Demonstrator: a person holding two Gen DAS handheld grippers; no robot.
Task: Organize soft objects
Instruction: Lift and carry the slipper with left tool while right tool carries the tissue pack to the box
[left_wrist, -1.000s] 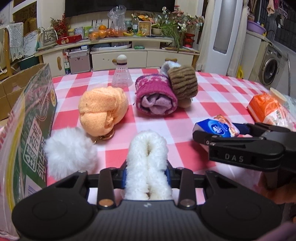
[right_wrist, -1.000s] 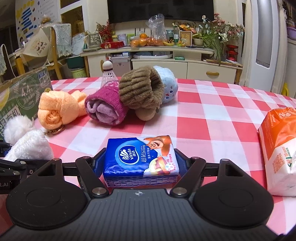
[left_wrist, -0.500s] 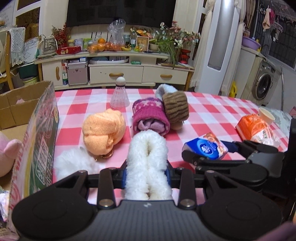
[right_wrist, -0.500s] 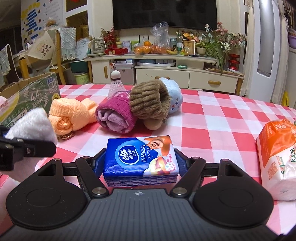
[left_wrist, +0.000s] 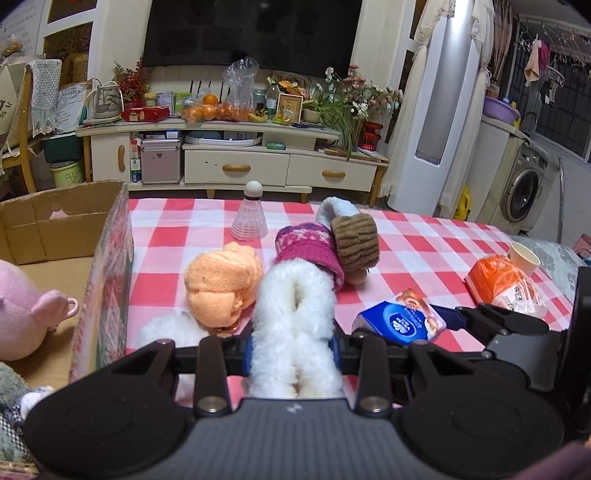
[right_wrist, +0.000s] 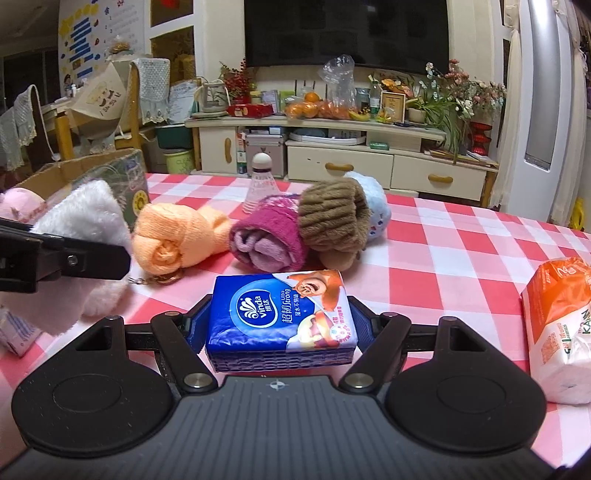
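Checked table (left_wrist: 424, 240), box (left_wrist: 110, 258) at 9 o'clock.
Boxed: pink plush (left_wrist: 22, 314).
In hand: left gripper (left_wrist: 293, 349) clamps white fluff (left_wrist: 295, 325); right gripper (right_wrist: 279, 330) grips tissue pack (right_wrist: 280, 314).
Left on table, 12 o'clock: orange towel (left_wrist: 221, 284), magenta roll (left_wrist: 310, 251), brown roll (left_wrist: 356, 240), pompom (left_wrist: 170, 330), orange pack (right_wrist: 557, 325).

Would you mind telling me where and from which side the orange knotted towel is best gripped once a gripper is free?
Grip the orange knotted towel across its rounded knotted bulk, coming from above. It is soft and lumpy, so the pads can sink in. The magenta knitted roll and white pom-pom sit close beside it, so a side approach looks crowded.
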